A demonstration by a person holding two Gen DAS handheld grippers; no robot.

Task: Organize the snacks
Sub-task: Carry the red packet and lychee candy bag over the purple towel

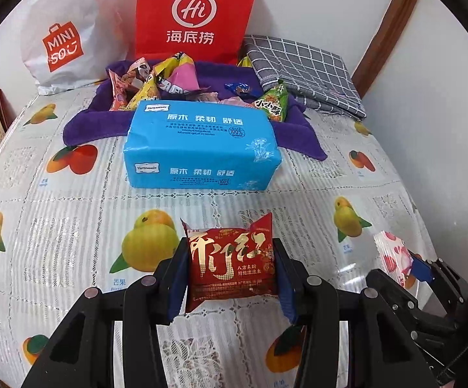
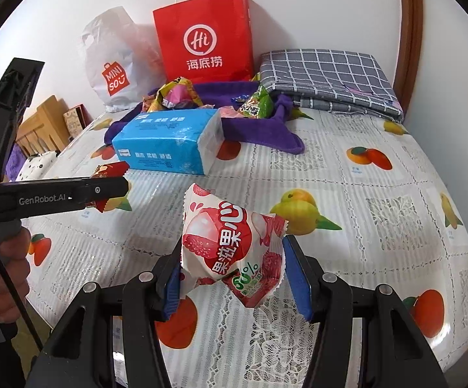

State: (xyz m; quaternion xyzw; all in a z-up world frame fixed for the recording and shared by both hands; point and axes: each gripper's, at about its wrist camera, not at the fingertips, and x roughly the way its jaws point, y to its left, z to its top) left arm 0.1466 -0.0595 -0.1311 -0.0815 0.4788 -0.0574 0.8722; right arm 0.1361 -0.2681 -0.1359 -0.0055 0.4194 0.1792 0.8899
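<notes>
Glossy red foil snack packet (image 1: 230, 265) and shiny pink-white lychee wrapper (image 2: 234, 249). Matt black plastic tools with ridged blue pads (image 2: 298, 278). Glossy plastic fruit-print tablecloth (image 1: 72, 207). Fuzzy purple towel (image 1: 85, 123). Smooth red paper bag (image 1: 195, 13). Checked grey cloth (image 2: 328, 77).

Two claws, each holding one snack: a red packet (image 1: 230, 265) and a lychee jelly pouch (image 2: 234, 252). One blue tissue pack (image 1: 198, 148), one purple towel (image 1: 82, 123), two shopping bags, one folded checked cloth (image 1: 305, 71).
</notes>
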